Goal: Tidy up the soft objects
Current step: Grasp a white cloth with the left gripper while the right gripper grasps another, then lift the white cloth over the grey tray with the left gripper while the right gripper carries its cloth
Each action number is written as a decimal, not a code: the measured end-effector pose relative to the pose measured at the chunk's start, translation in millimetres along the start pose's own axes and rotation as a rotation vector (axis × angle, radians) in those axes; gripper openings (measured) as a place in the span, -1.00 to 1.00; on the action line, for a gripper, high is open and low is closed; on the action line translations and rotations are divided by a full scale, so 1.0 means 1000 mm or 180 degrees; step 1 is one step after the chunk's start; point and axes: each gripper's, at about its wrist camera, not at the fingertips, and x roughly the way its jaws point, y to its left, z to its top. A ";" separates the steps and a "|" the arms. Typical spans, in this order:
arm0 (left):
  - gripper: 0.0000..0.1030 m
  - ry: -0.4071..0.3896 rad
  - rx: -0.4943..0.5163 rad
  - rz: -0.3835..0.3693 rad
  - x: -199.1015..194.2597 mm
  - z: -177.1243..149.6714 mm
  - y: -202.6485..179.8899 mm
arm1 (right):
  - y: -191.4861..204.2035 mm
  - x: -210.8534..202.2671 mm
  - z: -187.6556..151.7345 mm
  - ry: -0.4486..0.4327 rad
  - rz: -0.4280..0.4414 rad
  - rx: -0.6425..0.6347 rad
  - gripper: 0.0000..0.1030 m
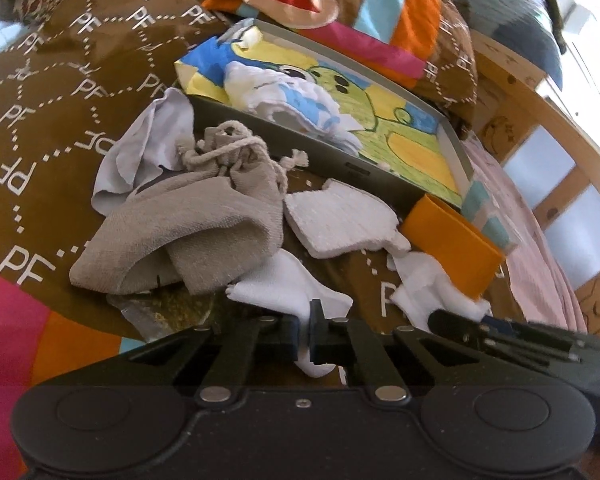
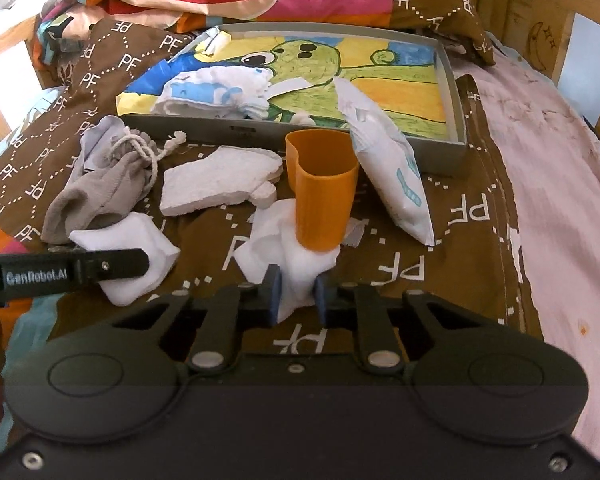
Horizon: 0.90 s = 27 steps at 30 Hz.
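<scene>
My left gripper [image 1: 306, 332] is shut on a corner of a white cloth [image 1: 284, 284] that lies on the brown quilt in front of a beige drawstring bag [image 1: 188, 220]. The right wrist view shows that same gripper [image 2: 140, 266] from the side, lying across the cloth [image 2: 132, 236]. My right gripper [image 2: 296, 296] is shut on a second white cloth [image 2: 296, 264], which runs under a leaning orange cup [image 2: 324, 196]. A white foam piece [image 2: 220, 184] lies between the bag and the cup. A wipes packet [image 2: 392, 168] leans on the grey tray [image 2: 456, 92].
The tray has a cartoon picture lining and holds a crumpled blue-and-white cloth [image 2: 212, 88]. A lilac cloth [image 1: 140, 152] lies behind the bag. Piled quilt and pillows rise behind the tray. A pink sheet [image 2: 560, 200] and a wooden bed rail [image 1: 540, 120] are on the right.
</scene>
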 end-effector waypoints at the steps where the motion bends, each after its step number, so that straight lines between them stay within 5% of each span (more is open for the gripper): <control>1: -0.93 0.0013 0.0038 -0.0011 -0.001 -0.001 -0.002 | 0.001 -0.002 0.000 0.0017 0.0003 0.0013 -0.82; 12: -0.93 0.0077 0.0310 -0.0072 -0.023 -0.013 -0.013 | 0.007 -0.024 -0.002 -0.0052 0.0122 0.0026 -0.89; 27: -0.93 -0.0178 0.0550 -0.0088 -0.068 -0.018 -0.027 | 0.021 -0.088 -0.007 -0.0440 0.0178 0.0056 -0.91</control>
